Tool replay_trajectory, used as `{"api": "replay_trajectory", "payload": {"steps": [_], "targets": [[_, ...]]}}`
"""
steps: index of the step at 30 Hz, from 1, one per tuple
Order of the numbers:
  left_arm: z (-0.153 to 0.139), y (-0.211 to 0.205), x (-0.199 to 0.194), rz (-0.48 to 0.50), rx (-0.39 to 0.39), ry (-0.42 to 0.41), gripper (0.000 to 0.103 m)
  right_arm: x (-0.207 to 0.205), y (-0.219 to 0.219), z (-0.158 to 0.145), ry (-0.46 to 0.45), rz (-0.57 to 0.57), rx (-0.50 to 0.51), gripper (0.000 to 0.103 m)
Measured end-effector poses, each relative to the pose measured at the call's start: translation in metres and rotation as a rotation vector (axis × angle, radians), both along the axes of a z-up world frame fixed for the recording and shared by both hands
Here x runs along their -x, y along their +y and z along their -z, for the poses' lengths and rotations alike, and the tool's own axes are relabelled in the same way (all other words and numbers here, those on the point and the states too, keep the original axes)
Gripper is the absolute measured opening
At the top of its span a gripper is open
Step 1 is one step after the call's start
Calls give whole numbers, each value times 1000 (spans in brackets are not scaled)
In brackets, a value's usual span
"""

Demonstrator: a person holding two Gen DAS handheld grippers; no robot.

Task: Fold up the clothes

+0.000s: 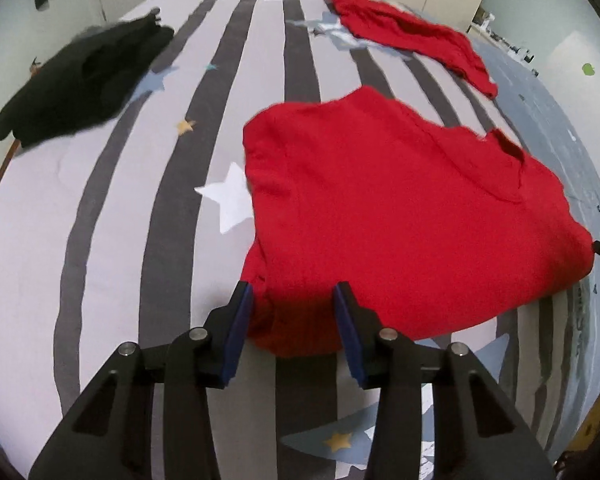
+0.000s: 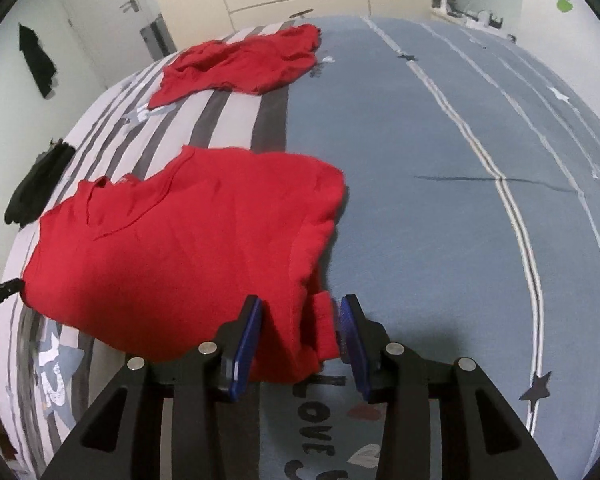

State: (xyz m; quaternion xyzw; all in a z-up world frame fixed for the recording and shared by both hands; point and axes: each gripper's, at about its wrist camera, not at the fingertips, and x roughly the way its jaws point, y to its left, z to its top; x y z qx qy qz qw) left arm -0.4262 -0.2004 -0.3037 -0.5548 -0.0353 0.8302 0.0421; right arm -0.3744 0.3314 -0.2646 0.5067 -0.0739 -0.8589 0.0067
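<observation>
A red shirt (image 1: 400,208) lies partly folded on the bed, its neckline toward the right in the left wrist view. It also shows in the right wrist view (image 2: 188,248). My left gripper (image 1: 294,292) is open, its blue pads either side of the shirt's near left corner. My right gripper (image 2: 300,306) is open around the shirt's near right corner, where a folded sleeve cuff (image 2: 325,326) lies. The tip of each gripper shows at the edge of the other's view.
A second red garment (image 1: 408,32) lies crumpled at the far side of the bed, also in the right wrist view (image 2: 240,64). A black garment (image 1: 84,80) lies at the far left. The bedspread (image 2: 440,200) is striped grey-white and plain blue. Wardrobes and a door stand behind.
</observation>
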Motion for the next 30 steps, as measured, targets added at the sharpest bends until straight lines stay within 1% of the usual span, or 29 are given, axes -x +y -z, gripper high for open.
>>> {"api": "replay_trajectory", "payload": {"steps": [2, 4, 5, 6, 9, 11, 14, 17, 19, 22, 26, 27, 28, 29, 30], "targets": [[3, -1, 5, 8, -10, -9, 39, -3, 6, -1, -1, 21, 0, 37], [4, -1, 8, 14, -25, -16, 35, -5, 12, 2, -11, 39, 23, 37], [6, -1, 10, 20, -33, -22, 31, -4, 14, 5, -22, 39, 31, 37], [7, -1, 12, 27, -36, -28, 29, -4, 15, 9, -35, 38, 38, 37], [9, 1, 14, 38, -30, -39, 23, 1, 13, 10, -30, 24, 55, 37], [9, 0, 16, 27, -32, -38, 23, 5, 12, 10, -24, 17, 74, 37], [9, -5, 18, -19, -65, -36, 23, 7, 8, 4, -9, -1, 86, 37], [11, -7, 19, -33, -75, -36, 23, 1, 10, -5, 12, 1, 146, 37], [12, -6, 19, -28, -71, -38, 23, 1, 11, -5, 3, -4, 182, 37], [14, -4, 21, -21, -63, -43, 23, 8, 0, 7, -45, -46, 176, 37], [19, 0, 27, -3, -46, -58, 23, 21, -12, 18, -59, -77, 176, 37], [18, 1, 27, 9, -42, -58, 21, 24, -14, 20, -64, -80, 176, 37], [18, 3, 27, 21, -37, -58, 16, 26, -15, 22, -70, -79, 183, 33], [16, 4, 27, 31, -32, -55, 9, 28, -15, 24, -76, -77, 192, 26], [13, 5, 25, 34, -27, -45, 8, 28, -13, 24, -72, -69, 199, 16]]}}
